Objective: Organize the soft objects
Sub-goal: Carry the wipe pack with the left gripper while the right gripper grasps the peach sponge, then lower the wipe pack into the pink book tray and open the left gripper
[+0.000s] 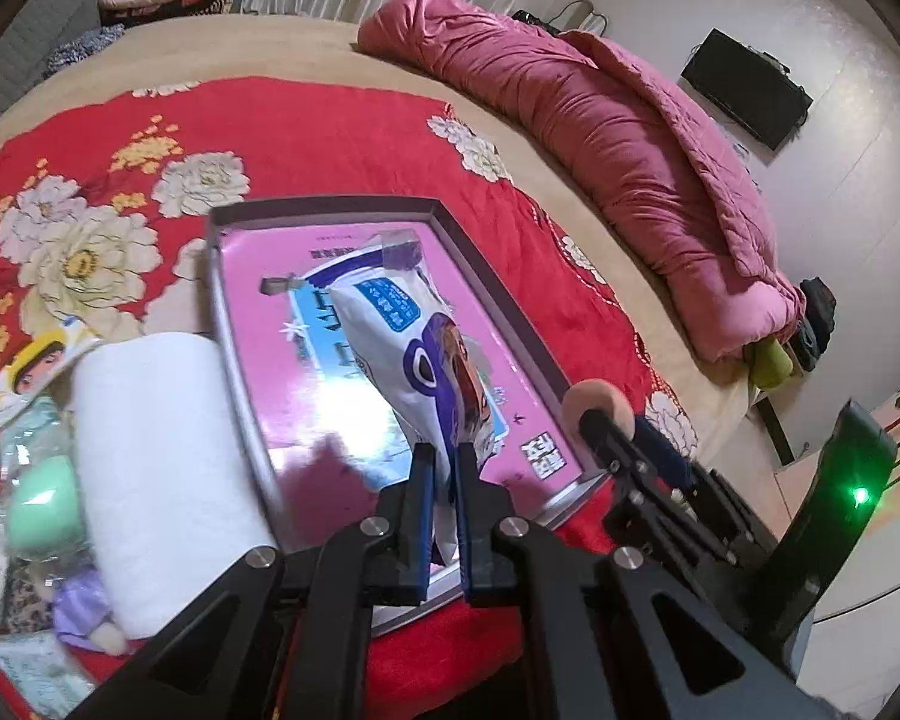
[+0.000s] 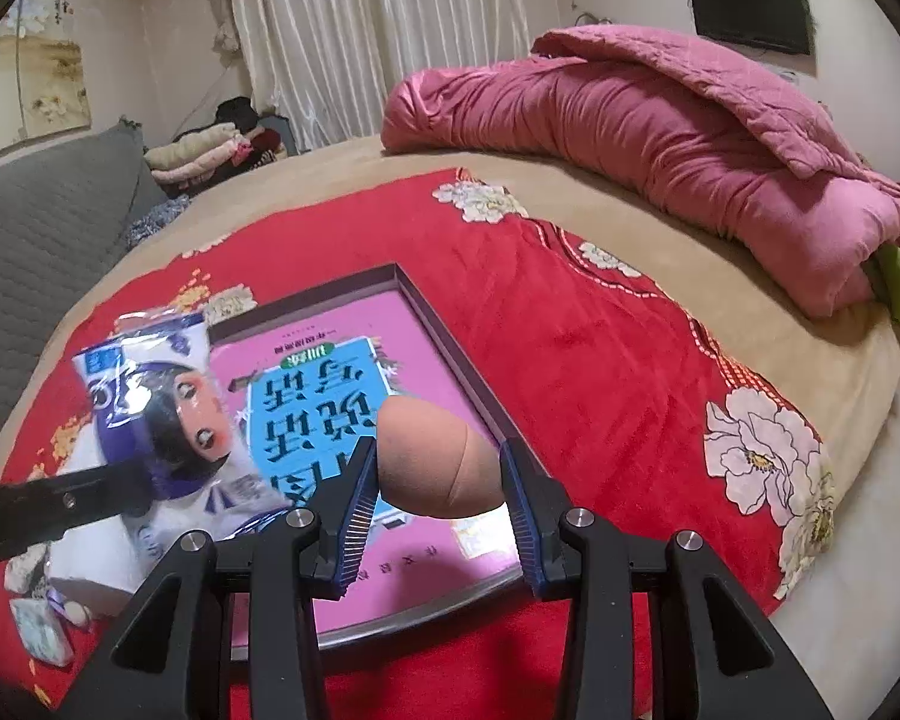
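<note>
My left tool (image 1: 444, 468) is clamped on the bottom edge of a white snack packet (image 1: 414, 348) — light, crinkly, slippery, so a seam pinch suits it. My right tool (image 2: 438, 480) squeezes a tan sponge egg (image 2: 441, 465), soft and springy, at its middle. Both hang over the shallow tray (image 2: 450, 354) on the red bedspread (image 2: 600, 372) — low rim, open room inside.

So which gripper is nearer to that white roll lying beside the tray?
Left. The left gripper, its jaws shut on a printed packet, hangs over the tray right beside the white roll. The right gripper, holding a tan sponge, is over the tray's far side from it.
</note>
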Demonstrator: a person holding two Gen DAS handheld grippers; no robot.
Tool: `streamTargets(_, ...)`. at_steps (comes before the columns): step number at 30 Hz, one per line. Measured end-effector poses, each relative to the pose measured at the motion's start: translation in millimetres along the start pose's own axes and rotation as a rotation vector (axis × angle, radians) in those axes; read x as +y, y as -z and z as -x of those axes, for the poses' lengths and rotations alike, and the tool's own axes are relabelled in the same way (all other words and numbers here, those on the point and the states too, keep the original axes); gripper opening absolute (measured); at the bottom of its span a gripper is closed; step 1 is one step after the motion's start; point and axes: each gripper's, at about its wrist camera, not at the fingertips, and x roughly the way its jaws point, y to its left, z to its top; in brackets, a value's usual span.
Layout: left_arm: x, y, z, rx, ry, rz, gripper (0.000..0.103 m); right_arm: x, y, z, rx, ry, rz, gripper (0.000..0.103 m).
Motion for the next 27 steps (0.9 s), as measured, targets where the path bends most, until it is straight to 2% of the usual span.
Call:
streamTargets(5, -11.5, 5.9, -16.0, 0.022, -0.024, -0.026, 0.006, -8.9, 1.0, -5.3, 0.026, -0.006, -0.016, 0.042)
streamTargets(12, 2.0, 12.1, -34.3, 0.063, -0.071, 0.010, 0.006, -7.2, 3.5, -20.6, 0.094, 0.017, -0.002, 0.042)
streamTargets(20, 6.4, 21.6, -39.3, 0.124, -0.053, 0.019, 0.007, -12.1, 8.9, -38.5, 0.169, 0.025, -0.028, 0.042)
streamTargets(27, 7.3, 22.1, -41.5, 0.178, -0.057, 0.020, 0.007, -12.6, 11.1, -46.2, 0.201, 0.092, -0.031, 0.044)
